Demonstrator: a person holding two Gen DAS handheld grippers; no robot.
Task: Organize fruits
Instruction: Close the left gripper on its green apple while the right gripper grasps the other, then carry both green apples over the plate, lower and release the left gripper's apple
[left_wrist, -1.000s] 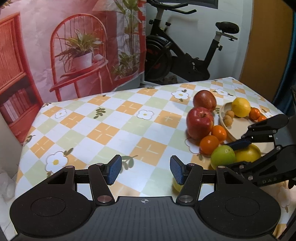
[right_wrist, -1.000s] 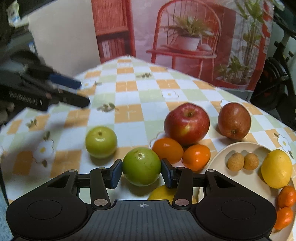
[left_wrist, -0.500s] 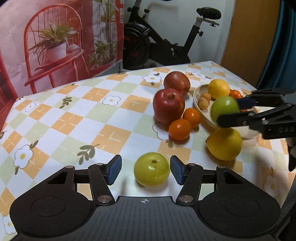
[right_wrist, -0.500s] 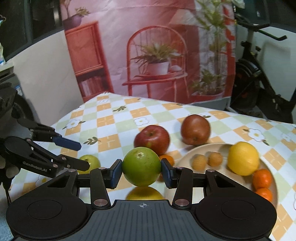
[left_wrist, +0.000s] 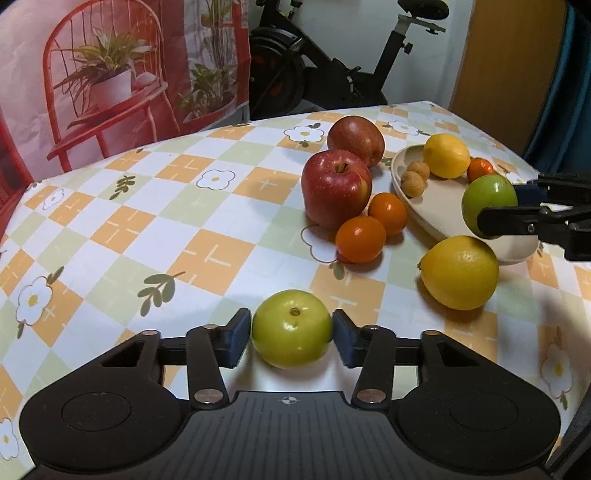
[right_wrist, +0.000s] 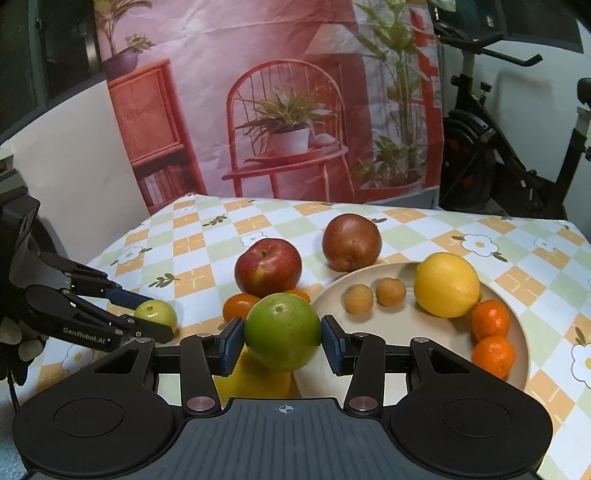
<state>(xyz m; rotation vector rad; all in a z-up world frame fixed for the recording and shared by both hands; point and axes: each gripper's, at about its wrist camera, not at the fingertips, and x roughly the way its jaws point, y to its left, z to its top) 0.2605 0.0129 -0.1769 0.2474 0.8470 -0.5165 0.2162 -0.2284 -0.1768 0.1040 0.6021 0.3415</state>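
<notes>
The right gripper clamps a green apple, raised over the near rim of the plate. The left gripper, low and level, closes on a yellow-green apple resting on the tablecloth; contact looks firm. Seen from the right, the left gripper reads "GenRobot.AI"
</notes>
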